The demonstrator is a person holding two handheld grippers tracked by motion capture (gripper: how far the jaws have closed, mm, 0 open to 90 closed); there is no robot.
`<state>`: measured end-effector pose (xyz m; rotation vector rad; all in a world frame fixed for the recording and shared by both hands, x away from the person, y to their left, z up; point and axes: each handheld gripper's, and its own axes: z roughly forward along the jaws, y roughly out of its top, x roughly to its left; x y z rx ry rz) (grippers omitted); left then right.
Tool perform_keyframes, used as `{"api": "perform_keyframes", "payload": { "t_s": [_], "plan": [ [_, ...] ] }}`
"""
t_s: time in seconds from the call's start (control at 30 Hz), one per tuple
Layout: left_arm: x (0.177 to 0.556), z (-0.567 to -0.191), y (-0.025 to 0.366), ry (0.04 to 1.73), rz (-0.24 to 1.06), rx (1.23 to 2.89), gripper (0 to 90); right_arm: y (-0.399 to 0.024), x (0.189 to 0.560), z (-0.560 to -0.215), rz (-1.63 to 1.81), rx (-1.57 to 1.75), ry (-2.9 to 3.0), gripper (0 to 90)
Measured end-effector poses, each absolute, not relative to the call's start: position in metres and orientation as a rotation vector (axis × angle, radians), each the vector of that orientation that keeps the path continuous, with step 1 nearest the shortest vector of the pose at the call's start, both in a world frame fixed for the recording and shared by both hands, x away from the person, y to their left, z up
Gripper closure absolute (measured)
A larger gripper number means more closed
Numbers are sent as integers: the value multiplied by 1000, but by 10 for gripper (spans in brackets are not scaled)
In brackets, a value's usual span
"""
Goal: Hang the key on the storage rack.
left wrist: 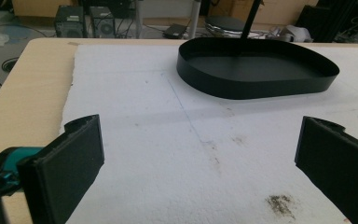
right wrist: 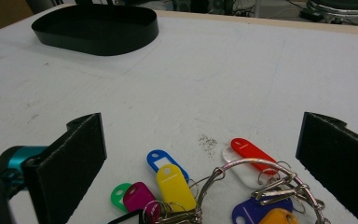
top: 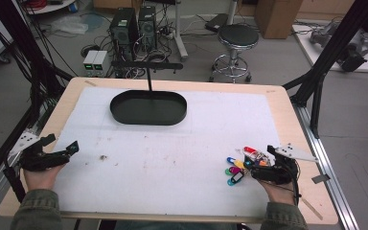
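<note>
The bunch of key tags (right wrist: 223, 191) lies at the near right of the white mat (top: 172, 143), just in front of the right gripper (top: 261, 160), whose jaws stand wide apart on either side of it, touching nothing. From where I stand it looks light and loose: one wire ring (right wrist: 256, 179) threading hard plastic tags that will swing and rattle when lifted. I would take it by the ring or where the small metal loops gather, since a single smooth tag could slip or let the rest dangle.

Going down in size: one wooden table (top: 287, 110), one mat covering most of it, and one black oval tray (top: 148, 108) with a low wall at the far middle, well apart from the tags. Two grippers; the left gripper (top: 62, 148) hovers at the near left edge, its jaws also spread with bare mat between them. Of the tags I count eight in the right gripper view: red, white, blue, yellow, green, magenta, purple and orange, with a dark one at the bottom edge I cannot make out.
</note>
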<state>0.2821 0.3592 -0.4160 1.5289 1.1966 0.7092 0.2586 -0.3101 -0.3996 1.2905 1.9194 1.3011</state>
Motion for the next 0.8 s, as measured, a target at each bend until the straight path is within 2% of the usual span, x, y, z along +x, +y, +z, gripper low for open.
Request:
{"api": "perform_keyframes", "payload": {
  "t_s": [0.8],
  "plan": [
    [284,-418,358,1194,712,1545,17,-308,261,-402,1253,1319,1955,5]
  ]
}}
